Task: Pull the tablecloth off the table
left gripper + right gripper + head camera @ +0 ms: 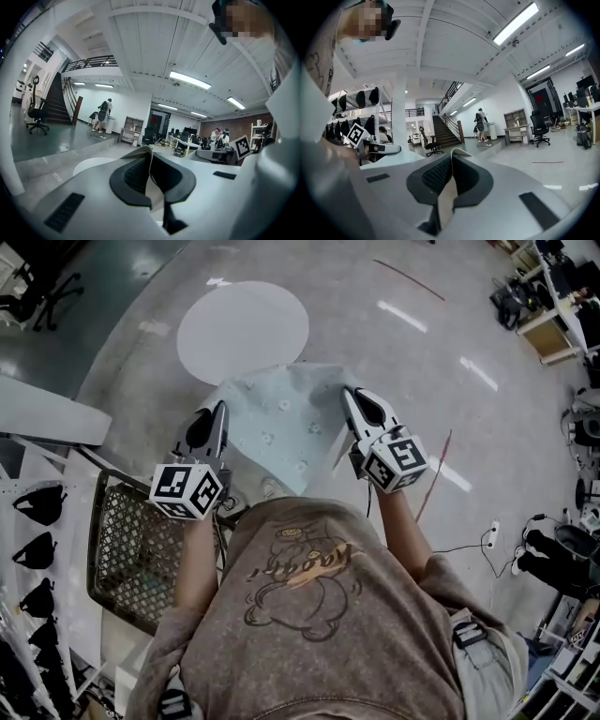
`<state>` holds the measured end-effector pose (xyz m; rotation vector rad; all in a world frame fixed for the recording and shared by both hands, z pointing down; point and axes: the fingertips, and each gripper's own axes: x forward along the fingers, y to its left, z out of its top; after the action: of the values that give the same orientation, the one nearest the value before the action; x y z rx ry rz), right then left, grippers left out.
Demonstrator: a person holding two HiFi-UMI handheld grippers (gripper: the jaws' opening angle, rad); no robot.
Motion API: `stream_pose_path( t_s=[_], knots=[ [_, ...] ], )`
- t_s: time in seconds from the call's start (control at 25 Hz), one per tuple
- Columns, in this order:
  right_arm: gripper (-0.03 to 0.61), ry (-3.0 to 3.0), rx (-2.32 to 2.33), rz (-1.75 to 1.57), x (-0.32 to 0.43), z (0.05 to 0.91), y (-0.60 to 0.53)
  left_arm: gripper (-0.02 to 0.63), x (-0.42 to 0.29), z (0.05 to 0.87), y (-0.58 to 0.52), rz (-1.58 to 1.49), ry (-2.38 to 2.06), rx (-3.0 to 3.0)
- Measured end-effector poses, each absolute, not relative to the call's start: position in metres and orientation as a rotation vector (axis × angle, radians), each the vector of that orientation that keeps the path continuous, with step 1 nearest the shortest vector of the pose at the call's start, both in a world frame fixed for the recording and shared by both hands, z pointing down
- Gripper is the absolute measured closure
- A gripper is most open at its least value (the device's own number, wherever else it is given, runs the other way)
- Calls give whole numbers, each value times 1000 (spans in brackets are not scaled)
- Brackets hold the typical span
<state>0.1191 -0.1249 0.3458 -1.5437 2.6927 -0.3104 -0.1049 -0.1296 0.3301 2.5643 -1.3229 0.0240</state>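
- Cloth (281, 423): centre of frame, slung left to right between the two grippers. Its far edge meets the lower rim of the table (239, 329), which lies above it in frame.
- Left gripper (219, 413) and right gripper (352, 397): each is clamped tight on a near corner of cloth. Neither is nearer the table.
- Surface: bare round white top.
- Room: grey floor (412, 362), wire basket (131, 540) at lower left.

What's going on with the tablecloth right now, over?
Left tool shut on a tablecloth corner. Right tool shut on the other corner. Cloth hangs between them, far edge near the round table rim. Nothing seen blocking.
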Motion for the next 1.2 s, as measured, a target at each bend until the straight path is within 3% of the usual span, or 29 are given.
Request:
stream_pose_path(
  t_s=[1.2],
  knots=[
    [569, 2832, -1380, -465, 88, 394, -185, 594, -132, 375, -147, 29, -1553, 2371]
  ],
)
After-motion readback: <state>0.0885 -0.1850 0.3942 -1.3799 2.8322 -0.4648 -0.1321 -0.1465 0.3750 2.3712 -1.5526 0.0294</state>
